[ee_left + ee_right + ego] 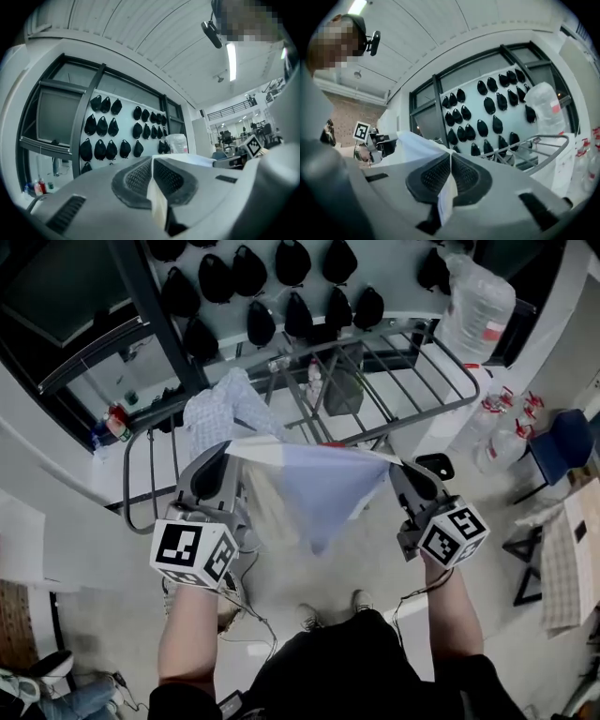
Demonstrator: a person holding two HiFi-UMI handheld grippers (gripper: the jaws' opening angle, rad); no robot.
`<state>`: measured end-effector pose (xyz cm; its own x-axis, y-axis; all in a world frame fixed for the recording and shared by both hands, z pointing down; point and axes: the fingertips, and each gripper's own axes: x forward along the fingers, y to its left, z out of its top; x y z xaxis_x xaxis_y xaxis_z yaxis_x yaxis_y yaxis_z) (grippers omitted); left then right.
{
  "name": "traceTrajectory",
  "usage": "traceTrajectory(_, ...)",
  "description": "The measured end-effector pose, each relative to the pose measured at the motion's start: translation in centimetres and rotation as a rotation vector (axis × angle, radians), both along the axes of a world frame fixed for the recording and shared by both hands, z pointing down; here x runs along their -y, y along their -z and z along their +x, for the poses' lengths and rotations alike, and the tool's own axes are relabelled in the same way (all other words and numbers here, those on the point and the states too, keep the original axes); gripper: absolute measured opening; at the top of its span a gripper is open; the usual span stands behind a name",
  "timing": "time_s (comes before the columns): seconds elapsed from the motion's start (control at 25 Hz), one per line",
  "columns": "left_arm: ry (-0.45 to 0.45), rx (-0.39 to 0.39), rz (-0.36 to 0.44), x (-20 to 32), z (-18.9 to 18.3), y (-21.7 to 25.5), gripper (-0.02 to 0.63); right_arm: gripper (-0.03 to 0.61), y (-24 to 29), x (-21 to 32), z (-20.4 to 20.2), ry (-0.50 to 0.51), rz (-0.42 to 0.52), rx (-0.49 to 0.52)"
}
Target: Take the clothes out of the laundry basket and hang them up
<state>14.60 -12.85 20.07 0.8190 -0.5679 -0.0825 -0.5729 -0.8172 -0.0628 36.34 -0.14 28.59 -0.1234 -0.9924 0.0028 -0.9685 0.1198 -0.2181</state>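
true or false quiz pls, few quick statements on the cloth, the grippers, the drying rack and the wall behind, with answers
1. The left gripper and the right gripper are both shut on one pale cloth. True.
2. The cloth lies crumpled on the floor. False: it is held up in the air, stretched between the two grippers.
3. A checked garment is draped over the drying rack. True.
4. White towels hang on the wall behind the rack. False: rows of black caps hang there.
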Motion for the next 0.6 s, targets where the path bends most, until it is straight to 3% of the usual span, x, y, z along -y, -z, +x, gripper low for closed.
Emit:
traceTrajectory(0.28, -0.041, 0.012, -0.014, -0.9, 3.0, -0.9, 0.008, 0.012, 4.7, -2.0, 3.9, -0.099, 0.053, -0.077)
traceTrajectory(0.6, -0.012, 0.026, -0.02, -2.5, 7.9, -1.1, 0.008, 0.012, 6.6, -2.6, 9.2, -0.085, 0.089, -0.073)
